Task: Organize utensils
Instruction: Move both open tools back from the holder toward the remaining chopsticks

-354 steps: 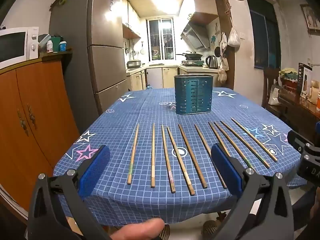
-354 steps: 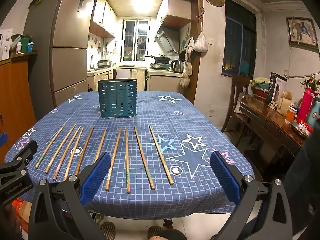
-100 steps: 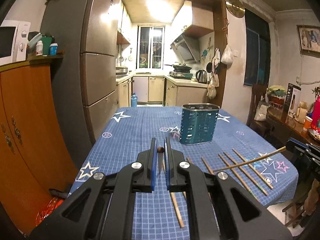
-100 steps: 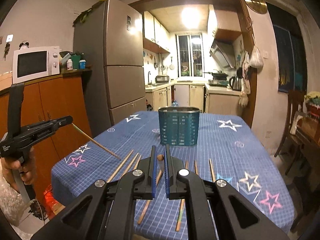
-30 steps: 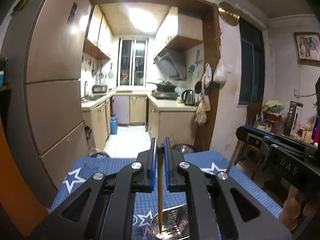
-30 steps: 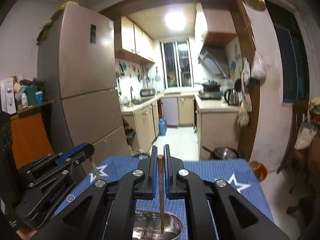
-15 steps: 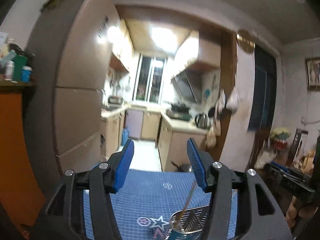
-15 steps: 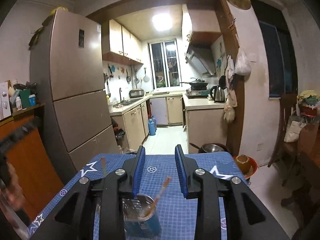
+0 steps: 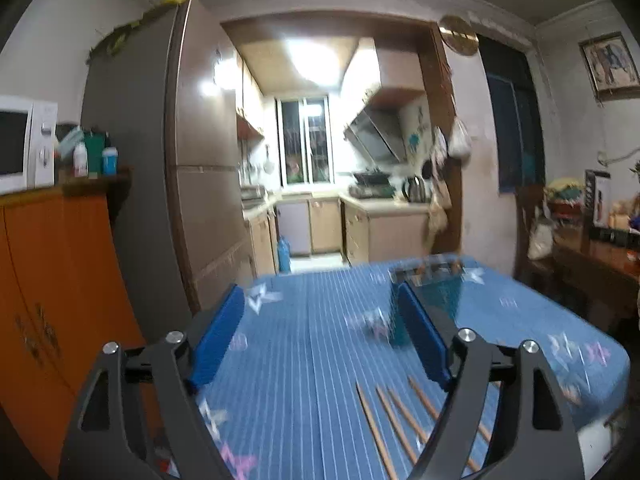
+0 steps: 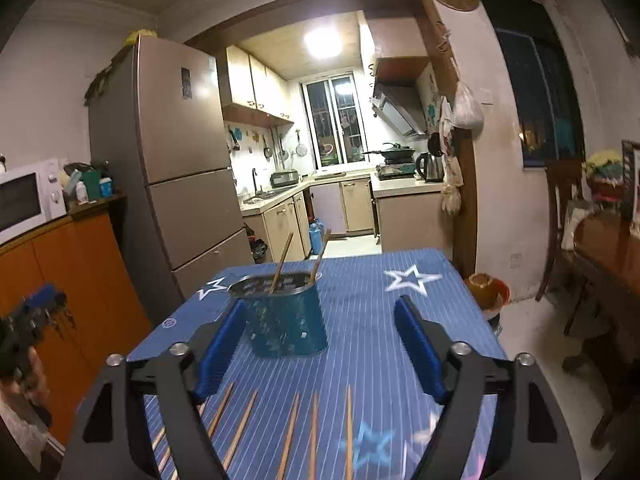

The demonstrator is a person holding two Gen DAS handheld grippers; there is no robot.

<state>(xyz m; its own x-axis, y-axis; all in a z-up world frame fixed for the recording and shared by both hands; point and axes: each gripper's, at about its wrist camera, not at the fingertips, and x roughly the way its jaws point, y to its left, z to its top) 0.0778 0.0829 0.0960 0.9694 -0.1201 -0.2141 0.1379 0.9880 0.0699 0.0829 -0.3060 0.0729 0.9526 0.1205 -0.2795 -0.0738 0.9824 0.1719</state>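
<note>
Both tools empty: left gripper and right gripper stand with jaws wide apart. Teal holder sits far on the table, two chopsticks leaning inside (loose chopsticks lie near).

Both the left gripper and the right gripper, earlier clamped on wooden chopsticks, now gape empty, and two brown wooden chopsticks lean inside the teal perforated metal utensil holder, fewer remaining on the blue star-patterned tablecloth.
</note>
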